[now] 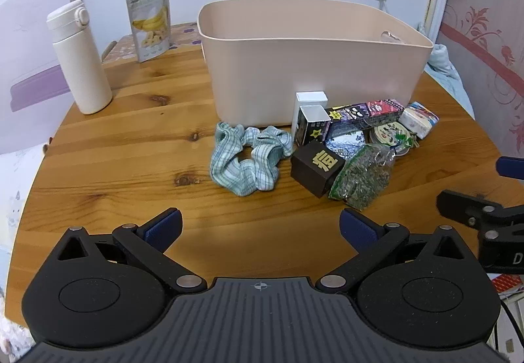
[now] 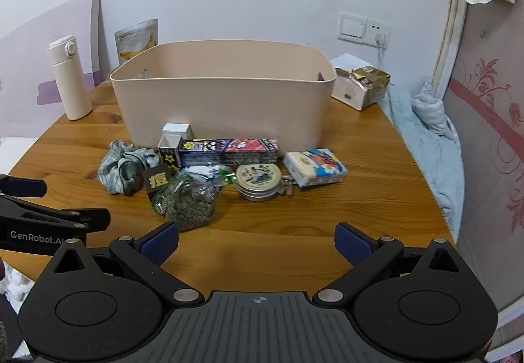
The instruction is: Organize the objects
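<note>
Both grippers hang over the near edge of the wooden counter, angled down at the clutter. The left gripper has its jaws spread wide with nothing between them, and the right gripper is just as wide and just as empty. Straight ahead stands the beige bin, and the pile waits along its front wall: a crumpled plaid cloth on the left, a black cube box touching a bag of dried green herbs, a long printed carton against the bin, a round tin, and a tissue pack at the right end. Off to the left, well apart, a white flask stands upright.
</note>
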Demonstrator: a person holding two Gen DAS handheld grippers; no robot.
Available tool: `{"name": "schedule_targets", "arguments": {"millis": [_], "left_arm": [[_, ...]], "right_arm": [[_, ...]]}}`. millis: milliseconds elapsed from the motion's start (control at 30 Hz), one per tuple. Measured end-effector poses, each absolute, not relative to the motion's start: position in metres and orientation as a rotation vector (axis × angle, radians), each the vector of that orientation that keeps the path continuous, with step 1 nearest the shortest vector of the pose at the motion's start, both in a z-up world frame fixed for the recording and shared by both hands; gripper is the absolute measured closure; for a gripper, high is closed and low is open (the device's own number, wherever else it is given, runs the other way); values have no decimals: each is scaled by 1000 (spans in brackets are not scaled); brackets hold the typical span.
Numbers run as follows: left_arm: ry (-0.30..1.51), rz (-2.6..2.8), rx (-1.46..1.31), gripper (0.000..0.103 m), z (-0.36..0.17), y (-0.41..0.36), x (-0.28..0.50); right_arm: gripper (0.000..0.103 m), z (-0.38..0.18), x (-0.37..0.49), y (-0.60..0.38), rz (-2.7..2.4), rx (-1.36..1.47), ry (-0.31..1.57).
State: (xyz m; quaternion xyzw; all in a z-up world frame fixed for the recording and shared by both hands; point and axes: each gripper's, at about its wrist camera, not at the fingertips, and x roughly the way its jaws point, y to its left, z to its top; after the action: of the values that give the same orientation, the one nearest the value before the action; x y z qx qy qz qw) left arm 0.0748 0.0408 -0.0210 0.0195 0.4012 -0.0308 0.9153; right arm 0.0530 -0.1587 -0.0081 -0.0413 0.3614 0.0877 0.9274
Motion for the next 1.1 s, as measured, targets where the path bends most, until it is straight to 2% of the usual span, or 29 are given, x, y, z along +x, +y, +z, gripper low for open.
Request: {"name": "schedule_targets", "arguments": {"millis": [233,467,833,1100], "left_arm": [[832,-70,53,0,-26,50,95],[856,-83,100,0,-41,56,117],[871,-123,118,0,-52,61,145],[899,-165,119,2,-57,67,165]], "right_arm": [[0,-17,69,-144,205,-95,766],[7,-33,89,-129,242,-110,821],[10,-49,111,-114,283,-137,877],[18,-53,124,-108,301,-148,898]]}}
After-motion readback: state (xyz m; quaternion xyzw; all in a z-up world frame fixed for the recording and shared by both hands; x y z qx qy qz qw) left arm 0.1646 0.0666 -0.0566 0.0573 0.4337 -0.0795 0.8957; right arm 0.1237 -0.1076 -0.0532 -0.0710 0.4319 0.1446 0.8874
